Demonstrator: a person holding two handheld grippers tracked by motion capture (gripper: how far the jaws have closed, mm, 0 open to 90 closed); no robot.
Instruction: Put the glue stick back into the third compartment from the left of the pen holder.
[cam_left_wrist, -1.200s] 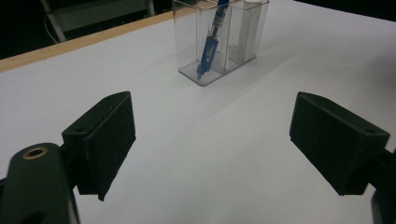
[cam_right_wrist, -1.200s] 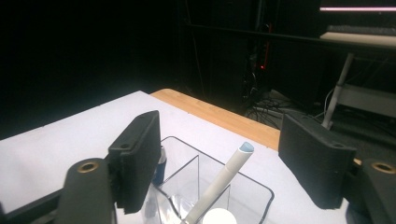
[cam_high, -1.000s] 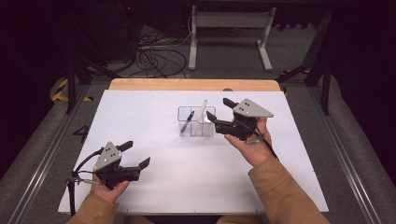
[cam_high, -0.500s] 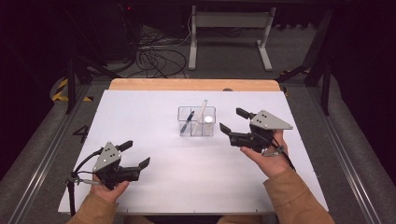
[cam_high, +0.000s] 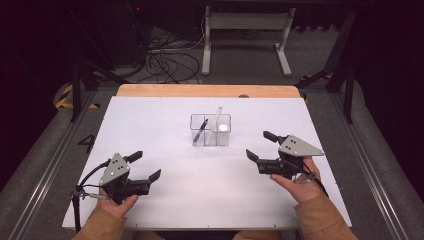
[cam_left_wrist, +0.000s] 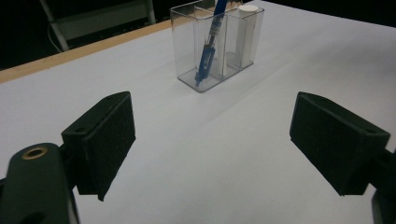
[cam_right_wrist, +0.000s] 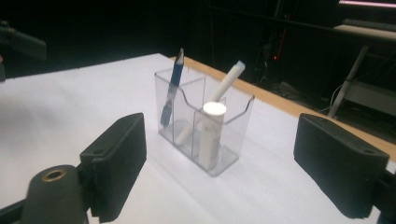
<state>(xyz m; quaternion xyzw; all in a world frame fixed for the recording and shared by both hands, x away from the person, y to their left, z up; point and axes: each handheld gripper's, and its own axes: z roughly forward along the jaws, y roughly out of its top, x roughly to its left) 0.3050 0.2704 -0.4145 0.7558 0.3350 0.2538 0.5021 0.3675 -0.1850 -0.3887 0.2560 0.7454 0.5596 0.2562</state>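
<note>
My right gripper (cam_high: 261, 145) has drawn back from the clear plastic three-compartment organizer (cam_high: 210, 131) at mid-table, jaws just opened and empty; blue pen (cam_right_wrist: 172, 88), white marker (cam_right_wrist: 227, 81) and white-capped tube (cam_right_wrist: 211, 130) stand inside; my left gripper (cam_high: 145, 165) rests released; the loading looks finished.

grippers: 2 — left gripper (cam_high: 145, 167), right gripper (cam_high: 260, 146) | clear holder (cam_high: 210, 131): 1, three compartments | blue pen (cam_high: 200, 131): 1 | white pen (cam_high: 216, 119): 1 | white tube (cam_high: 223, 131): 1 | table (cam_high: 150, 125): 1

In the left gripper view the blue pen (cam_left_wrist: 208, 46) in the clear organizer (cam_left_wrist: 219, 44) loses its top at the picture's edge.
</note>
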